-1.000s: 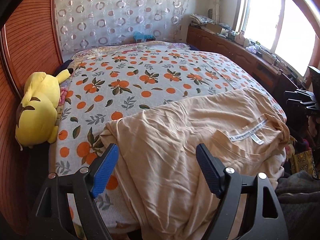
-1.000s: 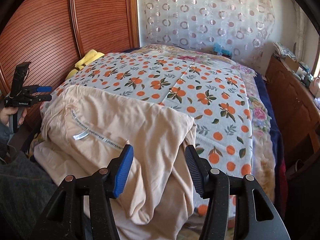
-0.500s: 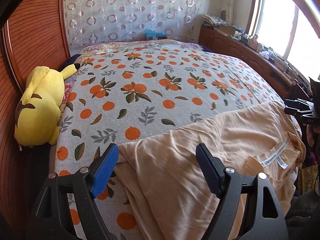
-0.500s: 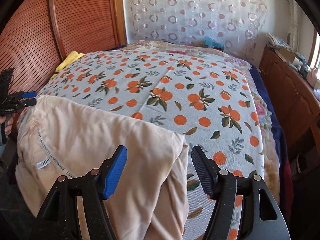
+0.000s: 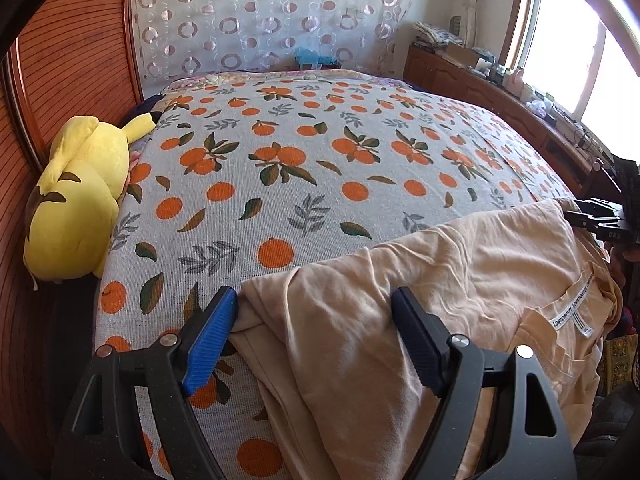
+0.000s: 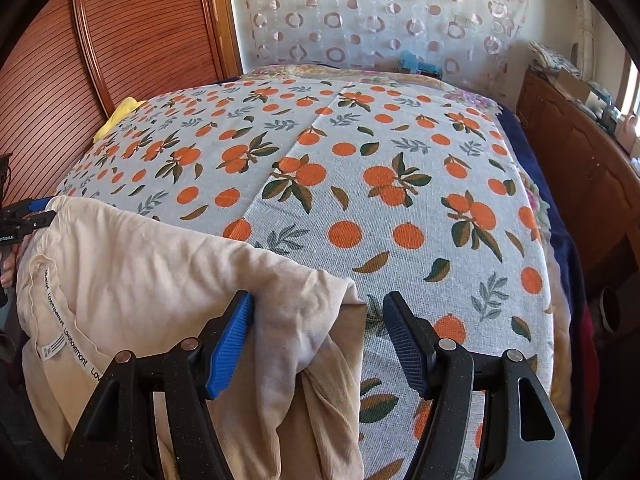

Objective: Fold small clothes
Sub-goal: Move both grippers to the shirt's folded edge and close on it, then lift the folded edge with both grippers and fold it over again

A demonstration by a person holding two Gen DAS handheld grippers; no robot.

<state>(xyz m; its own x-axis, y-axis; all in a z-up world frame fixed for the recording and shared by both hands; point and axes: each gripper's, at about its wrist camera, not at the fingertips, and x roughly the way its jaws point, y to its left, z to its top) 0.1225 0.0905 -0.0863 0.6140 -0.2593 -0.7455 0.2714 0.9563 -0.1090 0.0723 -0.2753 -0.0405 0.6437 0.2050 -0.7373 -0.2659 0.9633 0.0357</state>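
Two grippers, left and right, gape wide over a peach shirt draped on the orange-print bedspread's near edge; a yellow plush lies beside wooden panels.

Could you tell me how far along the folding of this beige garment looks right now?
Early stage. Done: the beige garment lies on the orange-print bedspread at the near edge, partly hanging over it, still rumpled, with no neat fold. In hand: the left gripper and right gripper stand open, one over each corner. Left: gripping, folding, smoothing.
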